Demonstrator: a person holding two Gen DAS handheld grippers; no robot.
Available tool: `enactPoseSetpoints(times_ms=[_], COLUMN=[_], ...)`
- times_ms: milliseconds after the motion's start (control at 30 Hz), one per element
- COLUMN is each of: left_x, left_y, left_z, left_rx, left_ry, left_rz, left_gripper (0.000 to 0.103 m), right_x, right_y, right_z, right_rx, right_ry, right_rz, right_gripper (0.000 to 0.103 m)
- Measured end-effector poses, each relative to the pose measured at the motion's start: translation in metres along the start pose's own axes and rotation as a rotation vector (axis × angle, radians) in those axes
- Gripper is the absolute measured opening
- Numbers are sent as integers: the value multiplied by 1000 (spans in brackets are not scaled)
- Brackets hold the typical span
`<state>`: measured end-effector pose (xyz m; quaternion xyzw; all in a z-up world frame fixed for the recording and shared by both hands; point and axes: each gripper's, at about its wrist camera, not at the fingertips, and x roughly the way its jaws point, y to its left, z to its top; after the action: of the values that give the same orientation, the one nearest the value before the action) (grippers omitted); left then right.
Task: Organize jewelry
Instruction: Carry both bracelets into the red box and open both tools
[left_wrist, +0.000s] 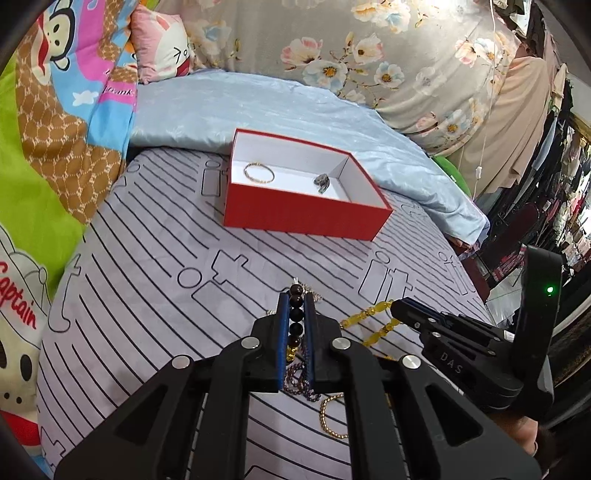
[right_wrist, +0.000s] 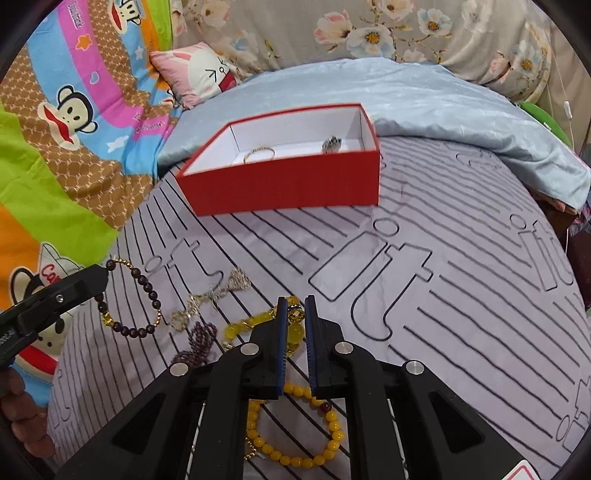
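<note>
Dark bead bracelet (left_wrist: 296, 314) and yellow one (right_wrist: 295, 321) clamped, lifted

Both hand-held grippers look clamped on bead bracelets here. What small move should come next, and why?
Probably carry both forward to the red box and release there. The left hand-held gripper is shut on the dark bead bracelet, the right hand-held gripper on the yellow bead bracelet. The open box already holds a thin gold bangle and a small dark piece, with room left.

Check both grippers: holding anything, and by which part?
Left gripper pinches the dark bead bracelet by its beaded strand. Right gripper grips the yellow bead bracelet at its patterned bead.
</note>
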<state>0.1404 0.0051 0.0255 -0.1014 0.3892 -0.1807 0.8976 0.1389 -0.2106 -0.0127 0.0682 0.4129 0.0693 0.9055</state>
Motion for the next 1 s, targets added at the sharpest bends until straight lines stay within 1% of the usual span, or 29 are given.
enactPoseSetpoints(times_ms=[200, 333, 400, 533, 633, 800, 933, 1000], left_x=[-4, 0, 4, 18, 32, 57, 83, 98], left_y=[-7, -13, -15, -17, -17, -10, -2, 1], left_z=[22, 44, 56, 89, 111, 142, 155, 158], left_rx=[22, 53, 66, 81, 89, 72, 50, 41], left_ry=[-36, -70, -88, -121, -139, -150, -134, -118], left_rz=[-4, 6, 12, 19, 29, 3, -13, -13], left_gripper=[7, 7, 7, 7, 7, 7, 7, 7], right_x=[-18, -25, -27, -27, -19, 5, 32, 45], right_y=[-4, -7, -8, -10, -11, -8, 0, 1], right_z=[26, 48, 64, 96, 124, 160, 176, 177], right_rx=[-27, -52, -68, -76, -84, -81, -90, -89], right_ry=[-51, -88, -113, -147, -166, -166, -147, -133], right_rz=[-7, -19, -26, -12, -9, 7, 13, 20], right_gripper=[8, 8, 8, 8, 8, 8, 8, 8])
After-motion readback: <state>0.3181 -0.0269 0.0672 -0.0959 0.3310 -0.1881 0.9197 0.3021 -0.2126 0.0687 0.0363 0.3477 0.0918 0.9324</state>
